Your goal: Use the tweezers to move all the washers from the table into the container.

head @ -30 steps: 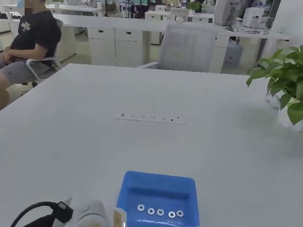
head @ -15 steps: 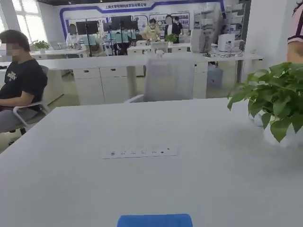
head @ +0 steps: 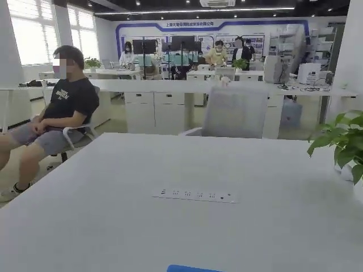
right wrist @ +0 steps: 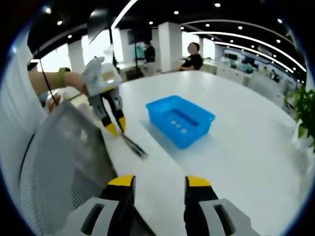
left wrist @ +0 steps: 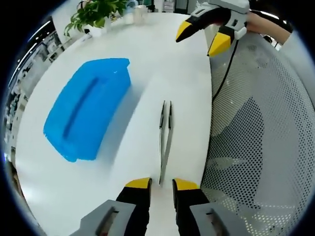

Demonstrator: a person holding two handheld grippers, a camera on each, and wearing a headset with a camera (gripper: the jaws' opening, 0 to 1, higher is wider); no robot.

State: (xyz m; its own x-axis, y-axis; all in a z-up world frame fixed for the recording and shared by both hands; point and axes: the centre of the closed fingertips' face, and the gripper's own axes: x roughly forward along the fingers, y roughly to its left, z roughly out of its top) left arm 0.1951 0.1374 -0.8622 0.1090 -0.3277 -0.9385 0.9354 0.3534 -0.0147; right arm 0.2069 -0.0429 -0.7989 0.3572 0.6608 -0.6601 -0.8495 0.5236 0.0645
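1. container (right wrist: 180,121): blue, set on the desk (right wrist: 246,167). In the head view it is cut off by the lower edge, and a sliver of rim is seen. In the left gripper view it is seen from the side and its inside is hidden. Its floor is seen in the right gripper view.

2. washers (right wrist: 177,124): small pale rings are made out in a row on the container's floor in the right gripper view. They are too small to be counted.

3. tweezers (left wrist: 165,137): seen lying along the desk's near edge, beside the container but apart from it. The tips are pointed away from the left hand-held gripper (left wrist: 161,185).

4. left hand-held gripper: the jaws are set a little apart, with the tweezers' rear end between them. White desk is seen on either side of that end, so it cannot be told whether the tweezers are grasped. In the right gripper view it is seen pointed down at the desk edge, with the tweezers running on from its tips.

5. right hand-held gripper (right wrist: 160,182): released, with the jaws spread wide and nothing held between them. In the left gripper view it is seen further along the desk edge, jaws parted.

6. mesh chair (left wrist: 261,147): seen just beside the desk edge in both gripper views.

7. power strip (head: 195,195): seen in the head view, flat at mid-desk.

8. plant (head: 346,144): cut off by the head view's right edge.
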